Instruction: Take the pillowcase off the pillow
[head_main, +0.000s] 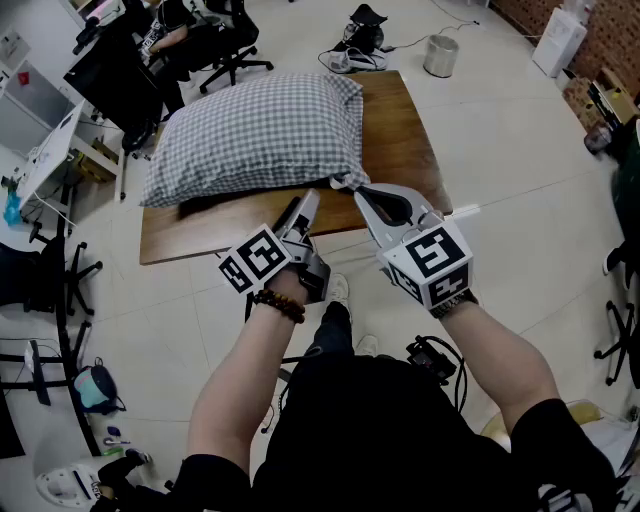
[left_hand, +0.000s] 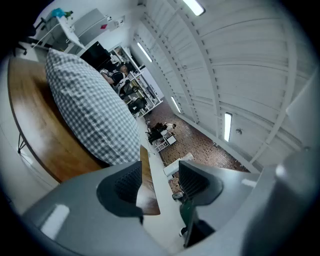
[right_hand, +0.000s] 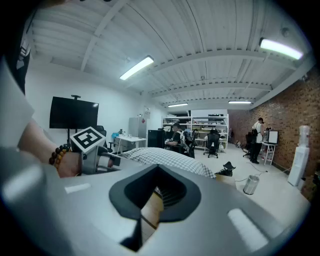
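Overhead, a pillow (head_main: 255, 135) in its grey-and-white checked pillowcase (head_main: 300, 110) lies across a brown wooden desk (head_main: 400, 140), covering most of the far and left part of the top, with the cover fully on. The person stands at the desk's near edge with a gripper in each hand, both held level. The right gripper (head_main: 358, 190) reaches to the pillow's near right corner with its fingers together. Their tips meet that corner in the head view, but no view shows clearly whether cloth is pinched between them. The left gripper (head_main: 303, 208) sits just beside it over the desk's near edge, close to the pillow's front side but apart from it. Its fingers stand apart with nothing between them, and its own view shows only the desk corner and pale floor through the gap. A beaded bracelet (head_main: 280, 305) circles the left wrist. Beyond the desk a metal bin (head_main: 440, 55) stands on the floor.
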